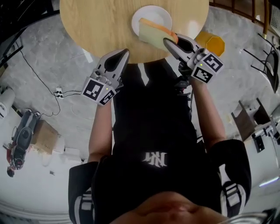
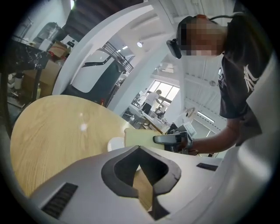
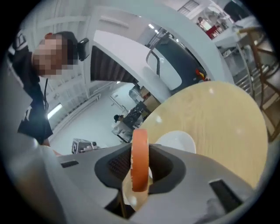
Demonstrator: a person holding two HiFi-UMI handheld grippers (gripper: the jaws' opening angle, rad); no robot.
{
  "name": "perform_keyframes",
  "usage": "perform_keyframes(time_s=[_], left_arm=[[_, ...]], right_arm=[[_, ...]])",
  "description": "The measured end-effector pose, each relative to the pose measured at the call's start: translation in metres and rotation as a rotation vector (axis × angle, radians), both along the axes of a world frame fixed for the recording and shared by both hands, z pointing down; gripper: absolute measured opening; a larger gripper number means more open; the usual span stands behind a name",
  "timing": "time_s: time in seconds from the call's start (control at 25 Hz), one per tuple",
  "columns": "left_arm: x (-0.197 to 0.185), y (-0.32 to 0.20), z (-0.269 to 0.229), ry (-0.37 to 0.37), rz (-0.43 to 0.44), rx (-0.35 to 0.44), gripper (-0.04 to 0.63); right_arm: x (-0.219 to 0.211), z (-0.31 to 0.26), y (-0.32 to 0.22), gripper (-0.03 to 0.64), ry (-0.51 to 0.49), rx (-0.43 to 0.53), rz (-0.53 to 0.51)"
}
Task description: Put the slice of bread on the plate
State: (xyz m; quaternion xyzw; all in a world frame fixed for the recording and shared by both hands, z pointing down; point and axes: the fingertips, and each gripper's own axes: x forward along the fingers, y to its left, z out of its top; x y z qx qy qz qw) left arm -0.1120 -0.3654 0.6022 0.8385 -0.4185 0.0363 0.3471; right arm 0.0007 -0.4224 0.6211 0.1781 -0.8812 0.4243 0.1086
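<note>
- Gripping the slice of bread by one end, the right gripper has its jaws closed to a narrow gap matching the slice's thickness.
- In the right gripper view the slice stands on edge between the dark pads, its orange crust facing the camera and its pale crumb showing below.
- Both pads press on the flat faces of the slice, and the crust rises a little above the jaw tips.
- In the head view the rest of the slice reaches from the jaw tips toward the left of the picture, overlapping the lower right rim of the white plate.
- Whether the slice touches the plate cannot be told from any view.
- The plate sits on the round wooden table, near the edge closest to the person.
- The left gripper is at the table's near edge, well apart from the slice and to the left of the plate.
- Its jaw tips meet, and only bare table shows through the hollow between the pads.
- The left gripper view shows the pale slice held sideways in front of the plate.
- A yellow-orange object lies beyond the table edge, just beside the right gripper.
</note>
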Motion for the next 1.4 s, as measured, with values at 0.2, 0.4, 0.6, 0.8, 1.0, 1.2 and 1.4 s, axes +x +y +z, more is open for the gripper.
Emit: perform_keyframes(time_s=[0.2,0.4,0.6,0.8,1.0,1.2,1.4], left_arm=[[0.003,0.000,0.007,0.007,0.012,0.000,0.006],[0.005,0.001,0.010,0.011,0.017,-0.006,0.006],[0.001,0.003,0.013,0.002,0.016,-0.012,0.006],[-0.001,0.005,0.017,0.004,0.010,-0.018,0.006],[0.002,0.007,0.018,0.003,0.022,-0.017,0.006],[-0.005,0.010,0.008,-0.001,0.040,0.017,0.006],[-0.030,0.016,-0.024,0.003,0.076,0.093,0.006]], right_arm=[[-0.015,0.020,-0.012,0.094,-0.063,-0.082,0.029],[-0.013,0.037,-0.025,0.109,0.055,0.004,-0.011],[-0.012,0.045,-0.034,0.132,0.217,0.150,-0.040],[-0.002,0.057,-0.046,0.210,0.440,0.293,-0.030],[0.001,0.069,-0.049,0.235,0.575,0.393,-0.069],[0.006,0.072,-0.054,0.313,0.584,0.396,-0.065],[0.010,0.016,-0.057,0.311,0.525,0.473,0.006]])
